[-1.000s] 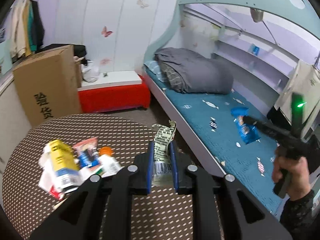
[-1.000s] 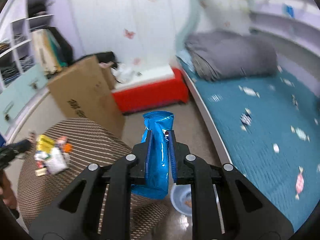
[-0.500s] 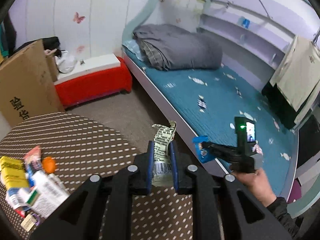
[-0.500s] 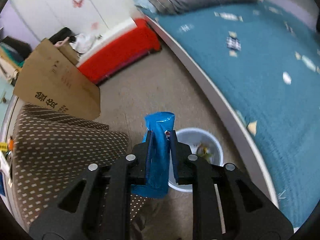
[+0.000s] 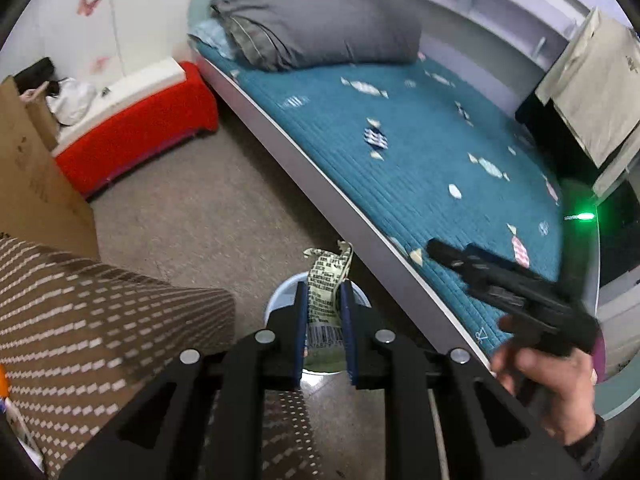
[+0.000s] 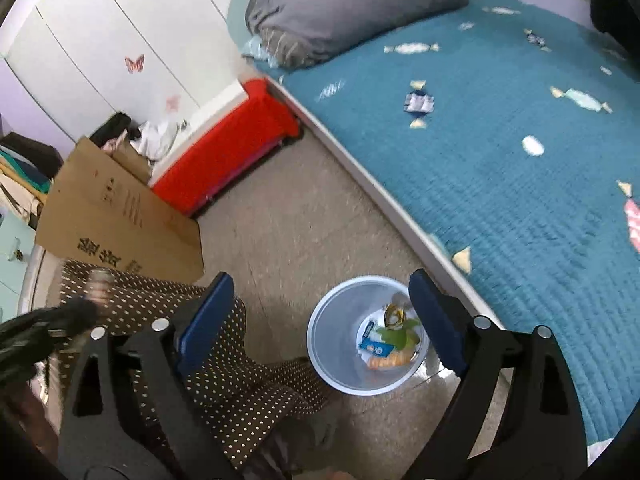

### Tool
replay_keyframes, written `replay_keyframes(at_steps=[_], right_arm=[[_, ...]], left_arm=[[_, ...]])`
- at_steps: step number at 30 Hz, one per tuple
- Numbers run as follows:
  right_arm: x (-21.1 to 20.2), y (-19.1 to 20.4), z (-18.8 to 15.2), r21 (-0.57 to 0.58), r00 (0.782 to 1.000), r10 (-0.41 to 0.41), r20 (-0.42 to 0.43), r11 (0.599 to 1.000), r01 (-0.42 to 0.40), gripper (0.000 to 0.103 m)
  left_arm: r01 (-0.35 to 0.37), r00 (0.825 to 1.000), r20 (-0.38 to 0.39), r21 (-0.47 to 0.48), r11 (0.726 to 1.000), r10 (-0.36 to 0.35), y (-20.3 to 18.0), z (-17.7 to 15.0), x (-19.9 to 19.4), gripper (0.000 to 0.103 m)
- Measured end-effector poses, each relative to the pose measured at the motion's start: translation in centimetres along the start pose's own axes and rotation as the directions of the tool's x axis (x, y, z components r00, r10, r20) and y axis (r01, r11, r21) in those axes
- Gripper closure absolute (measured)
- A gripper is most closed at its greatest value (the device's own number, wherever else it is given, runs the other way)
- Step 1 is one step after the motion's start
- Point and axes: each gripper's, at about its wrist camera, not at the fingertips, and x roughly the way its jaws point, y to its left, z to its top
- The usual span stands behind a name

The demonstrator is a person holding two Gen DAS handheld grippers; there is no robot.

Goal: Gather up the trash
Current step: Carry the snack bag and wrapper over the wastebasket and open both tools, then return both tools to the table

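Blue-padded left gripper (image 5: 323, 304) pinching a printed green-and-white wrapper (image 5: 326, 280), poised above the pale blue bin (image 6: 340, 344) on the floor beside the bed (image 6: 500, 140). Right gripper (image 6: 320, 312) above that same bin, jaws opening wide, nothing between them. Inside the bin: a blue packet (image 6: 374, 346), orange scraps, a green leaf. Brown dotted tablecloth (image 5: 100, 320) at left.

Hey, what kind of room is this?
Most likely a bedroom, perhaps a child's: a bed with a teal candy-print cover and a grey duvet, butterfly stickers on the white wall, and a small bin on the floor.
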Motion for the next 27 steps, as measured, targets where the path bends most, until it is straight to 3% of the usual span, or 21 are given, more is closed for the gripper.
replay_keyframes(at_steps=[4,6,7,8,9,18,27], right_arm=[[-1.8,0.0,0.6,-0.003,0.999,-0.005,0.038,1.000,0.005,0.012],[-2.4,0.1,0.8,-0.002,0.999,-0.004,0.048,1.000,0.005,0.011],[-2.6,0.2,0.9,-0.004,0.999,-0.004,0.052,1.000,0.004,0.010],[-2.8,0.3,0.8,-0.007,0.999,-0.003,0.054,1.000,0.003,0.009],[-3.0,0.5,0.8,-0.012,0.998,-0.001,0.059,1.000,0.002,0.008],[-5.1,2.5,0.2,0.004,0.994,-0.003,0.111,1.000,0.003,0.006],[-9.5,7.2,-0.2,-0.044,0.983,0.031,0.182,0.999,-0.024,0.006]], left_arm=[[0.033,0.998,-0.053,0.024,0.999,-0.031,-1.3,1.1,2.4,0.086],[0.034,0.998,-0.059,0.036,0.999,-0.032,-1.6,1.5,3.0,0.076],[0.026,0.998,-0.061,0.040,0.999,-0.024,-1.7,1.7,3.4,0.066],[0.021,0.998,-0.060,0.035,0.999,-0.018,-1.6,1.9,3.6,0.034],[0.002,0.999,-0.050,0.021,1.000,-0.001,-1.4,2.0,3.4,0.010],[-0.048,0.998,0.043,-0.017,0.999,0.049,-0.1,1.7,-1.2,0.008],[-0.085,0.977,0.193,-0.027,0.996,0.089,0.0,0.2,-8.8,0.008]])
